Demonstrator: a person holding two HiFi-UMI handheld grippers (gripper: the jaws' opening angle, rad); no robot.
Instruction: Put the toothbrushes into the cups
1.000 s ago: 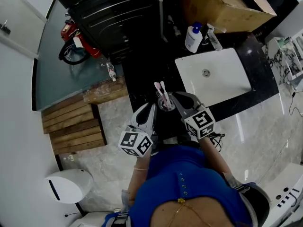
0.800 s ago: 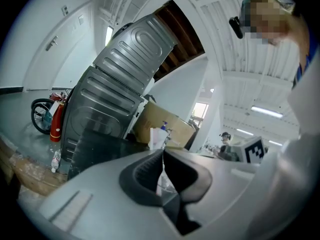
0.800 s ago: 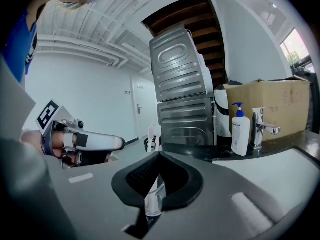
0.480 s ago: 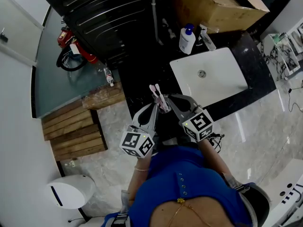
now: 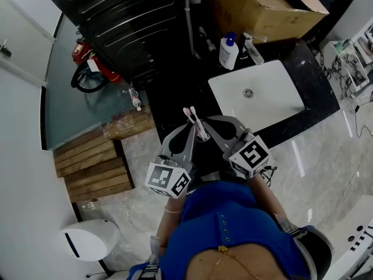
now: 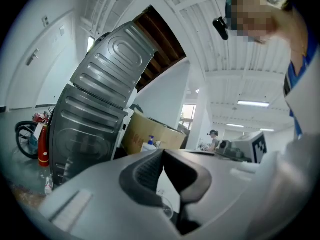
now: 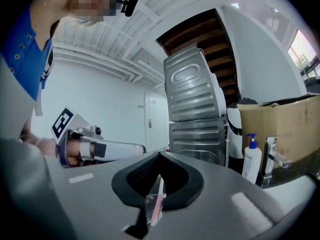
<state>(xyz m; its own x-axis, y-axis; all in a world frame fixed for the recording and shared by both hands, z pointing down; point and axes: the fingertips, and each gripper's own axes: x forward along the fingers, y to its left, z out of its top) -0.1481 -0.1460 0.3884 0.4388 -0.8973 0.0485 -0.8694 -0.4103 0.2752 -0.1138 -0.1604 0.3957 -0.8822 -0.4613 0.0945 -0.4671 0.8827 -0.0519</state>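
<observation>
Pink toothbrush [image 7: 155, 200] is pinched in the right gripper [image 7: 160, 156], jaws closed on its handle; only the right gripper view shows that grip. Head view adds two pink toothbrush heads [image 5: 193, 116] standing between the grippers, over dark counter [image 5: 169, 107], near the white sink [image 5: 256, 95]. Left gripper [image 6: 162, 153] tips pressed together, clear cup rim [image 6: 168, 210] just behind them; both grippers angled inward, tips converging.

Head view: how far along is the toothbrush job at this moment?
Done: both toothbrushes stand heads-up together, apparently in one clear cup. In hand: seemingly nothing; the left gripper and right gripper flank them, jaws together at the tips, brush and cup showing only through the gap behind. Remaining: perhaps just withdrawing; no other brush or cup is visible.
</observation>
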